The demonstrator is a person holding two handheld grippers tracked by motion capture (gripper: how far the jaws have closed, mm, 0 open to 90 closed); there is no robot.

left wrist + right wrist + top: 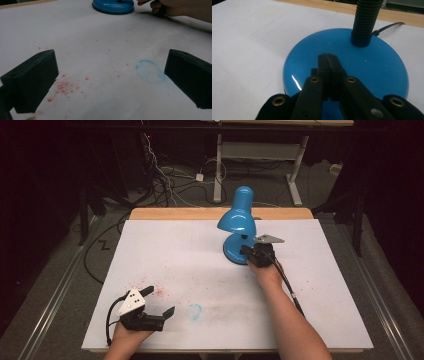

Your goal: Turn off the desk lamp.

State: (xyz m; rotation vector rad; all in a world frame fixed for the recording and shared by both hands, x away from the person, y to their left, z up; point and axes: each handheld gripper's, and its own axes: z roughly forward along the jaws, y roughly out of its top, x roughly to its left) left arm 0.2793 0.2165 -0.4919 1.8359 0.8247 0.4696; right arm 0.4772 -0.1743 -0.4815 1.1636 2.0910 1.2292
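Right tool (248,252) clenched over the base of a blue desk lamp (239,222); left tool (159,302) released near the front of the tabletop (320,285).

High view: the lamp stands toward the far middle of the white-covered tabletop, its shade tilted above its round base; the right tool sits at the base's near right edge, and the left tool rests well apart by the near left edge, beside red specks (159,292) and a faint blue ring stain (194,310).
Left gripper view: its 2 jaws stand wide apart over the red specks (63,87) and the blue ring stain (149,71), with the lamp base (113,5) far ahead.
Right gripper view: its 2 jaws press together with nothing between them, tips just over the glossy blue base (372,65) near the black ribbed neck (365,22); I cannot tell whether they touch it.
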